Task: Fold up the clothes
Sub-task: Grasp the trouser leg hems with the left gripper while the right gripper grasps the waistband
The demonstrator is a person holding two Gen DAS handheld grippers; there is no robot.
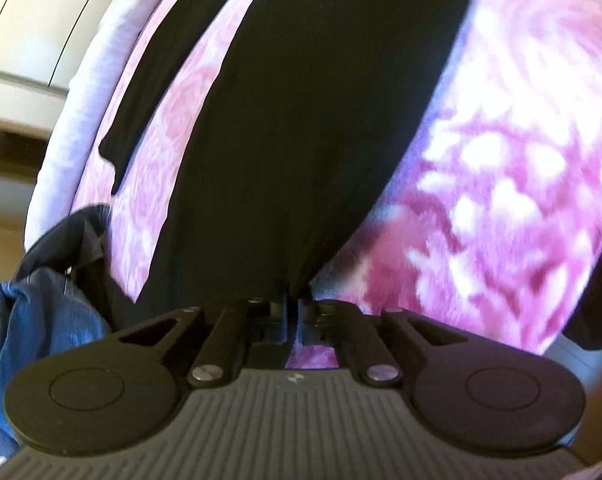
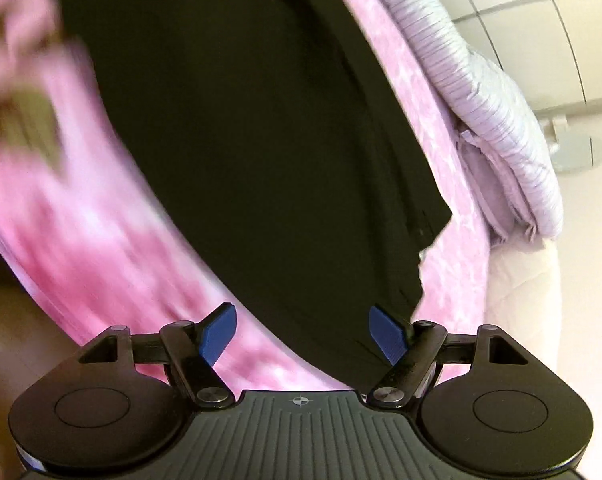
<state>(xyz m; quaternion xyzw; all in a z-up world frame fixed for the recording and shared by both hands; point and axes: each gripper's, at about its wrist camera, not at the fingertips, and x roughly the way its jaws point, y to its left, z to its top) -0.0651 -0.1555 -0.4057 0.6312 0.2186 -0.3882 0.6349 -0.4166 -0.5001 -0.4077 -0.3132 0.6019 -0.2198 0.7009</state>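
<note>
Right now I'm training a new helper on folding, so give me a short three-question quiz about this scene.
1. True or false: the left tongs are shut on the black garment.
2. Are the right tongs open or shut?
3. The black garment lies on: A) a wooden table B) a pink flowered bedspread C) a blue rug

Key: 1 true; 2 open; 3 B

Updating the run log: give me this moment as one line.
left hand-held gripper: shut on black garment | right hand-held gripper: open over garment edge | surface: pink floral bedspread
</note>
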